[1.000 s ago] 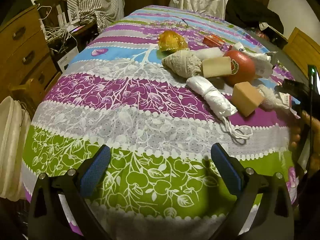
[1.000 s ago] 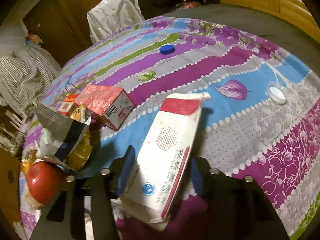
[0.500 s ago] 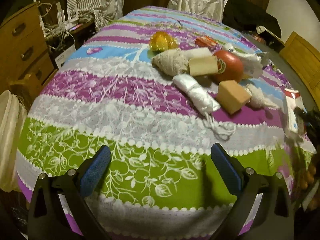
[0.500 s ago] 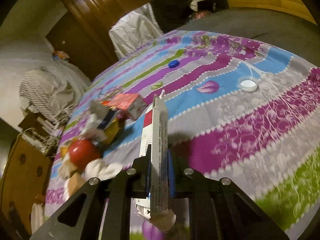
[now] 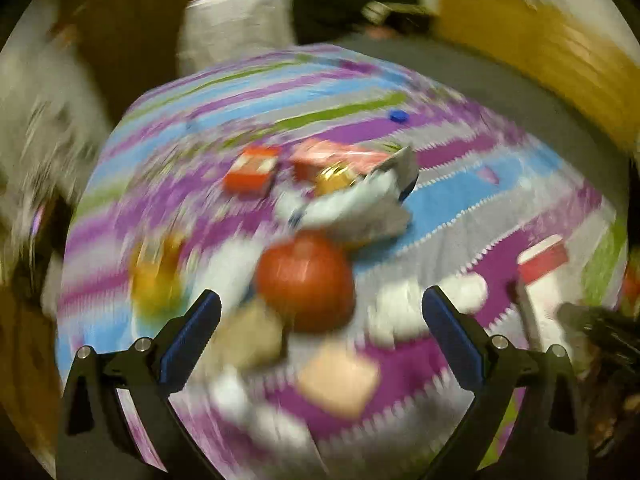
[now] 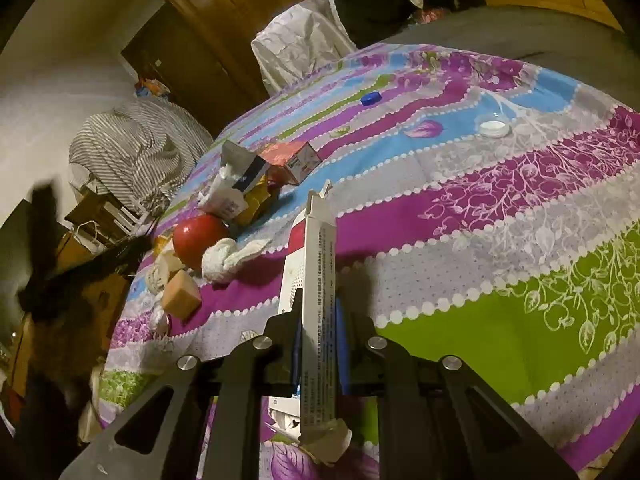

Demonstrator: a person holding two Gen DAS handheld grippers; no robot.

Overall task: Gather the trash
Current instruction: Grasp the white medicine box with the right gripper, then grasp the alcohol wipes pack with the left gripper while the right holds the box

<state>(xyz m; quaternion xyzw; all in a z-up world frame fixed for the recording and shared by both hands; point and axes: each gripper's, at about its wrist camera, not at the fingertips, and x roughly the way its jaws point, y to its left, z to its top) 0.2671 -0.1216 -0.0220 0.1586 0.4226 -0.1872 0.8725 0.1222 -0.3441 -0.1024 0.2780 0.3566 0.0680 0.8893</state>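
The white carton with a red band stands on edge between the fingers of the right gripper, which is clamped tight on its two flat sides and holds it above the striped floral tablecloth. Fine printed lines run down the carton's narrow side, too small to read. Its crumpled lower end sticks out below the fingers.

To the left on the cloth lies a heap of trash: a knotted white rag touching a red ball-shaped thing, a tan block just beside them, a torn white and dark wrapper over a yellow packet, and a red box behind; its end panel carries a label that cannot be made out. Farther back sit a blue bottle cap and, well apart to the right, a clear round lid. A white plastic bag stands beyond the table's far edge.

The left wrist view is heavily blurred. The left gripper is spread wide with nothing between its blue pads, above the same heap, the red ball-shaped thing between its fingertips in view. The carton shows at the right.
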